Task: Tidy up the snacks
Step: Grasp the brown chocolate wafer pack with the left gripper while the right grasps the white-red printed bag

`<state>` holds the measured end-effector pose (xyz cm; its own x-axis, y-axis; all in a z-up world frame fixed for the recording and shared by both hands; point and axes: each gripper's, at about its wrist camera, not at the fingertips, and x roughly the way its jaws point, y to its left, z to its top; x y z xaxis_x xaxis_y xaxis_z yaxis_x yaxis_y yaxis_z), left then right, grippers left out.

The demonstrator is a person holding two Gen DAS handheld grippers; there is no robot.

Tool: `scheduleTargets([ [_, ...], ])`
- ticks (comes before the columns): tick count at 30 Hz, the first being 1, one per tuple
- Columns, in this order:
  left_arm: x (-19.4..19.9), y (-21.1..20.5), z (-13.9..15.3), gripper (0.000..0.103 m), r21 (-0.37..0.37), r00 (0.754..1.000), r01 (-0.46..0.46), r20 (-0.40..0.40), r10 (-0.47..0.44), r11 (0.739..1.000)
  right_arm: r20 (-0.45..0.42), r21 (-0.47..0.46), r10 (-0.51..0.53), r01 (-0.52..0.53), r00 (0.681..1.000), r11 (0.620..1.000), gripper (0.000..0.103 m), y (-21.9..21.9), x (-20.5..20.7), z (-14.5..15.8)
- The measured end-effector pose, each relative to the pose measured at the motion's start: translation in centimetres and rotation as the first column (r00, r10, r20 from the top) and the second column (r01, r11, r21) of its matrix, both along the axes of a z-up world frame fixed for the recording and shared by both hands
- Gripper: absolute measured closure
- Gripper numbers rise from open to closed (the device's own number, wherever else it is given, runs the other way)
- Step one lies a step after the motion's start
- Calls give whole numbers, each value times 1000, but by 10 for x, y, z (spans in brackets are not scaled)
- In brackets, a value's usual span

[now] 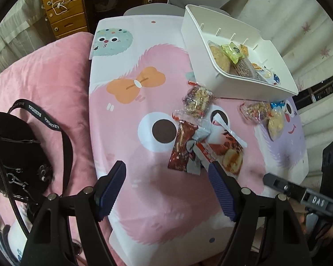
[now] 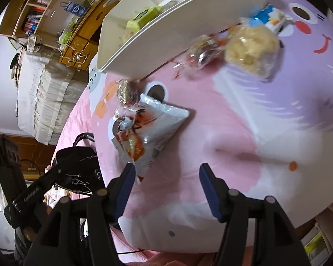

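Both claws empty over the table, bin partly filled, several snacks not yet sorted.

In the left wrist view, nearest the lens, the left gripper [image 1: 167, 173] stands released with nothing between its blue pads; its right-hand pad sits at the edge of the red and silver snack packets [image 1: 205, 147], which lie on the cartoon-print table [image 1: 126, 119]. Beyond them a clear-wrapped nut bar [image 1: 197, 100] and a small heap of wrapped cookies [image 1: 265, 116] lie loose beside the white bin [image 1: 244, 84], which already holds several packets. In the right wrist view the right gripper [image 2: 167, 176] is also spread and empty, its left-hand pad beside the grey packet [image 2: 148, 128]. By my reading, the job is roughly half done.
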<state>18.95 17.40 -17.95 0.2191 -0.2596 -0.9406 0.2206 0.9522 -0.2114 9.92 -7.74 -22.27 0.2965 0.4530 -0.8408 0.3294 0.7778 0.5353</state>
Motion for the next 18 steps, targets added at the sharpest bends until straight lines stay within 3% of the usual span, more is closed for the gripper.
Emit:
scheduleTargets([
  [6, 17, -1, -20, 28, -41, 999, -16, -31, 14, 999, 2, 23, 22, -22, 1000, 999, 34, 15, 15, -9],
  [18, 43, -21, -57, 28, -1, 994, -1, -112, 1, 1000, -23, 17, 37, -36, 999, 999, 34, 28, 52, -26],
])
